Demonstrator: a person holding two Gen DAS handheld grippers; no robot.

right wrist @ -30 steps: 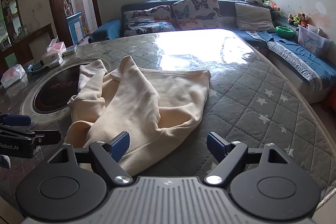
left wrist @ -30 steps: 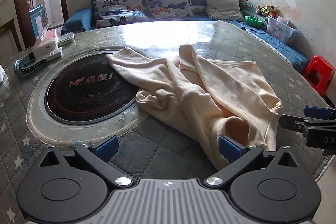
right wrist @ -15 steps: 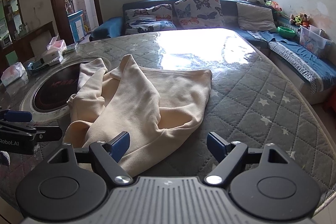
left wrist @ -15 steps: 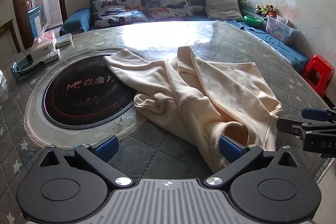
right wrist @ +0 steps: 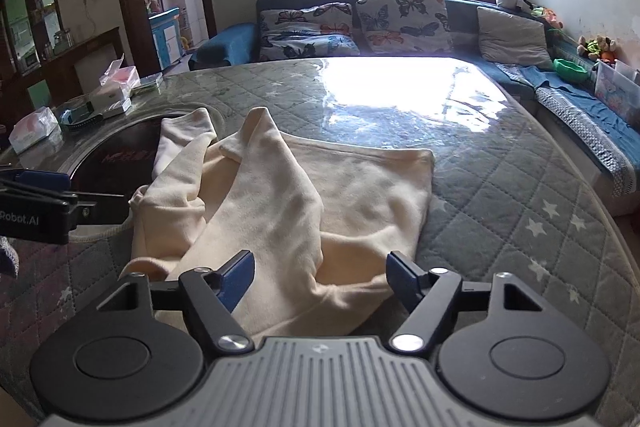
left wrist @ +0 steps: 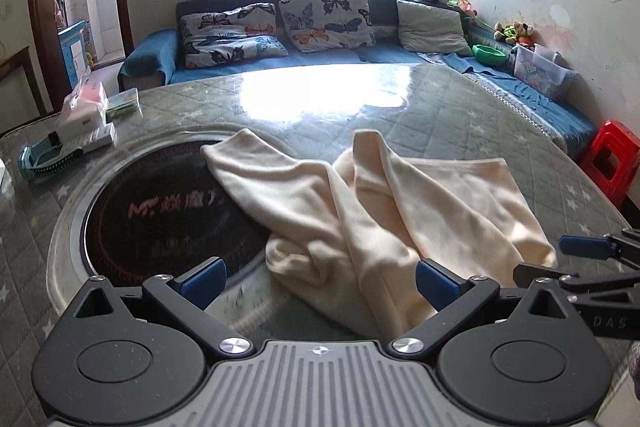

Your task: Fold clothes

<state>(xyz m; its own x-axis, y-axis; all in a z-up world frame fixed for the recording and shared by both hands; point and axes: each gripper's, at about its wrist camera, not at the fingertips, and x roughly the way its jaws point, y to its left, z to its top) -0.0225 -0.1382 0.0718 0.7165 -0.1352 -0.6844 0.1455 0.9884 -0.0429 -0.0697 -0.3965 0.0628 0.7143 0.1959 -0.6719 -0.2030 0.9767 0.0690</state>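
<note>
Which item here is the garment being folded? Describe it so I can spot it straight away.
Start at the big quilted table with grey star cover. The cream sweater lies crumpled on its near side, one sleeve stretched over the round black plate set into the table. It is the only loose cloth there.

garment (left wrist: 400,211): cream | table cover (right wrist: 520,195): grey-green, white stars | cushions (left wrist: 324,15): butterfly print | stool (left wrist: 612,159): red
</note>
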